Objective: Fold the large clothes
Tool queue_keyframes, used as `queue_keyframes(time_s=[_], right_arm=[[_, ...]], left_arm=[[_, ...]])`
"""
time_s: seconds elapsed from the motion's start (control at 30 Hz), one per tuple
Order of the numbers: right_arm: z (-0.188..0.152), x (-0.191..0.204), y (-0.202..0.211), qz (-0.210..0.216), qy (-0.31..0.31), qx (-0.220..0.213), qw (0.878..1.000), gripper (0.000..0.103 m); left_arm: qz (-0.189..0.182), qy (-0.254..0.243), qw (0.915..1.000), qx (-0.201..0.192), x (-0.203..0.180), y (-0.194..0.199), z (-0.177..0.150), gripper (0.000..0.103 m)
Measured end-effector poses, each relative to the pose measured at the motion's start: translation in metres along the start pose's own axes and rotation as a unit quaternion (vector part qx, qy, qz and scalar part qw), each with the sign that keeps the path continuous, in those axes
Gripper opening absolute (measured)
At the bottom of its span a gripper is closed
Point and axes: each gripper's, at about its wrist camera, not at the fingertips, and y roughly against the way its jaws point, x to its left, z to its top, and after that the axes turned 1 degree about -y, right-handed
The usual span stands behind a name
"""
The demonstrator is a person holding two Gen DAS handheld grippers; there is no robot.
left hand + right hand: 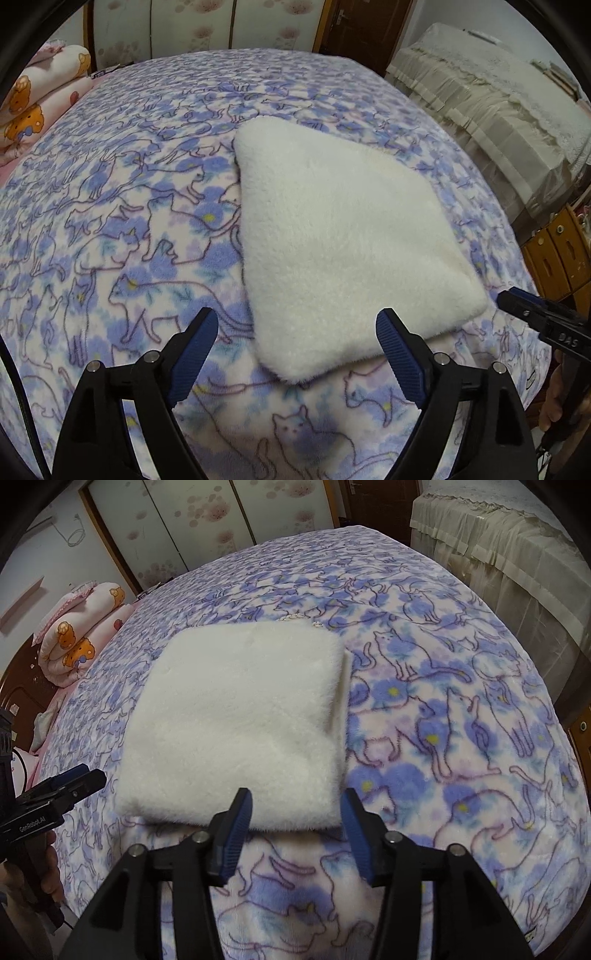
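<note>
A white fluffy garment [343, 236], folded into a thick rectangular pad, lies on a bed w/ a fleece blanket [122, 229] printed w/ purple cat outlines and blue flowers. In the left wrist view the pad fills centre to centre-right of frame, its near corner low centre between the fingers of the left gripper [297, 332], which is spread wide, holding nothing, just above the blanket. In the right wrist view the same pad [240, 716] sits centre-left, near edge right at the tips of the right gripper [297, 805]; that one is also released, gap narrower than the left's, nothing clamped. Only the right view shows a thin flap of the garment sticking out along the pad's right edge and a bit of lacy trim [295, 618] peeking at its far edge. Each cam catches the other tool: right gripper's dark tip enters at the lower right of the left view, left gripper w/ "GenRobot.AI" lettering at the lower left of the right view. Rolled pink bear-print quilt [40, 96] upper left in both. Beige draped furniture [498, 122] upper right in both. Left view adds a wooden drawer unit [557, 254] at right edge and a brown door [354, 26] up top; right view shows floral sliding wardrobe panels [192, 520] more fully.
</note>
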Motion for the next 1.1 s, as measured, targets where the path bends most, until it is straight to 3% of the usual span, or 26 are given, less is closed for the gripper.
queue_keyframes(time_s=[0.23,0.3,0.43,0.77,1.1], right_arm=[[0.011,-0.005,-0.006,0.004,-0.002,0.005,1.000,0.075],[0.014,-0.006,-0.009,0.008,-0.002,0.004,1.000,0.079],[0.018,-0.006,-0.015,0.013,-0.001,0.003,1.000,0.080],[0.029,-0.009,-0.036,0.019,0.024,-0.025,0.999,0.080],[0.043,-0.020,-0.067,0.036,0.021,0.025,0.999,0.080]], left_arm=[[-0.018,0.009,0.9996,0.020,0.004,-0.010,0.009,0.087],[-0.017,0.010,0.9996,0.021,0.006,-0.014,0.011,0.092],[-0.024,0.015,0.9994,0.017,0.010,-0.020,0.017,0.102],[-0.066,0.003,0.9977,0.013,0.010,-0.041,0.030,0.102],[-0.079,0.036,0.9947,0.056,0.025,-0.084,0.035,0.102]])
